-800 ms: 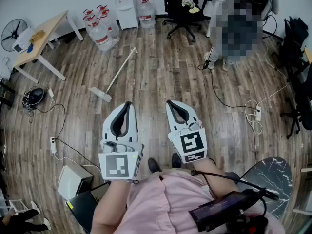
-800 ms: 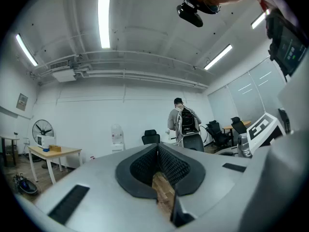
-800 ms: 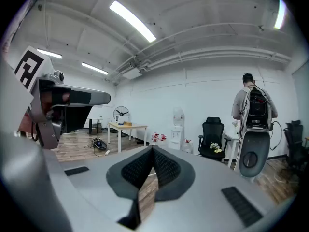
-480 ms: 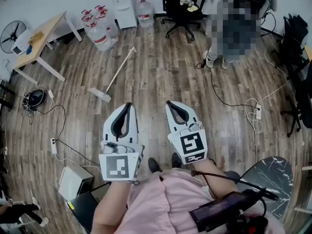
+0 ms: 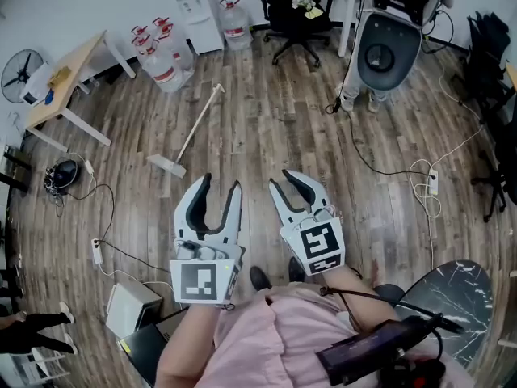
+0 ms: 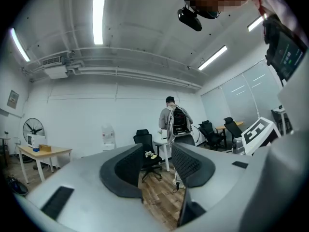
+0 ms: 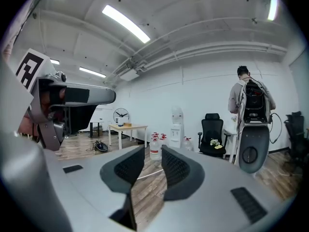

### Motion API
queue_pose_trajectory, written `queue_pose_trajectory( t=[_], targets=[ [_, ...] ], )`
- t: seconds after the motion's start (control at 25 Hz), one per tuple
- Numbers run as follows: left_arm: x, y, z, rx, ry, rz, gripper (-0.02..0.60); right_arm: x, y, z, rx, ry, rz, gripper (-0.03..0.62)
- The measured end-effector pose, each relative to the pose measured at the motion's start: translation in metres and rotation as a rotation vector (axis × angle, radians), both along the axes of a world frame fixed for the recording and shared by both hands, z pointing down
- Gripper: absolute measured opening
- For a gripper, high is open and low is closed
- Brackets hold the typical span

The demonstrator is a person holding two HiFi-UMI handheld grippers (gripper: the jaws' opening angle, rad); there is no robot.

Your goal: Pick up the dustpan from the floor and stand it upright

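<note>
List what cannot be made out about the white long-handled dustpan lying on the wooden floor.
1. White long-handled dustpan: head view, too small to tell which face of its pan lies up.
2. Its handle: right gripper view, only a sliver shows between the jaws, which block the rest.
3. Left gripper view: the dustpan does not appear; that camera looks level across the room.

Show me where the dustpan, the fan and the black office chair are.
dustpan (image 5: 166, 164): head view, its flat pan end.
fan (image 5: 19, 65): head view, centre of its guard.
black office chair (image 7: 213, 121): right gripper view, its backrest.
</note>
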State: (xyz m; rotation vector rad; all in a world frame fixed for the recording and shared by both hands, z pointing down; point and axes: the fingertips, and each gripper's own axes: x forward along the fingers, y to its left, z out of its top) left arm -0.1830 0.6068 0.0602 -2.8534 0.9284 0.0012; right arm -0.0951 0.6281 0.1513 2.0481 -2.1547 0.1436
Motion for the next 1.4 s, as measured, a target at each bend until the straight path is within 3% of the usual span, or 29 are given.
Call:
queue_pose_trajectory(
  t=[0.36, 0.56, 0.8, 1.0, 1.4],
  targets=[
    [0.03, -0.005, 0.004, 0.003, 0.006, -0.018, 0.204, 0.036, -0.003, 0.009, -0.01, 0.001, -0.006, 0.123],
    [0.031, -0.032, 0.014, -0.02, 0.007, -0.029, 0.204, 0.039, -0.028, 0.019, -0.031, 0.007, -0.013, 0.123],
    [0.03, -0.101, 0.033, -0.053, 0.01, -0.043, 0.204, 0.04, -0.09, 0.038, -0.066, 0.012, -0.022, 0.124],
    [0.027, -0.186, 0.041, -0.074, 0.021, -0.038, 0.206, 0.036, -0.172, 0.039, -0.075, 0.03, -0.03, 0.124],
    [-0.001, -0.318, 0.007, -0.016, 0.061, -0.032, 0.207, 0.02, -0.305, -0.004, -0.01, 0.073, -0.005, 0.121]
  ],
)
